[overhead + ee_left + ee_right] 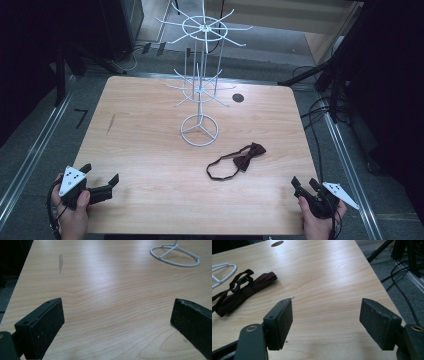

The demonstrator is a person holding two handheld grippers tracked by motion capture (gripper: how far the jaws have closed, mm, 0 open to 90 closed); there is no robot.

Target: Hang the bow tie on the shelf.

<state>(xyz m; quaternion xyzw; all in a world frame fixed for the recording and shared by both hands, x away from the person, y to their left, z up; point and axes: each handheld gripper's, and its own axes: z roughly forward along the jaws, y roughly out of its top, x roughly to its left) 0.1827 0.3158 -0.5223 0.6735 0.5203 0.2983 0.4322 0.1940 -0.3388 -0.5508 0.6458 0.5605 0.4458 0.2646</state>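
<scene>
Bow tie (243,160) is lying flat on the tabletop (150,150), lower right of centre, just below the wire rack (200,80). My left gripper (102,181) and right gripper (303,186) sit at the bottom corners, fingers apart, probably just hovering.

Bow tie (242,291) cut by left edge
</scene>
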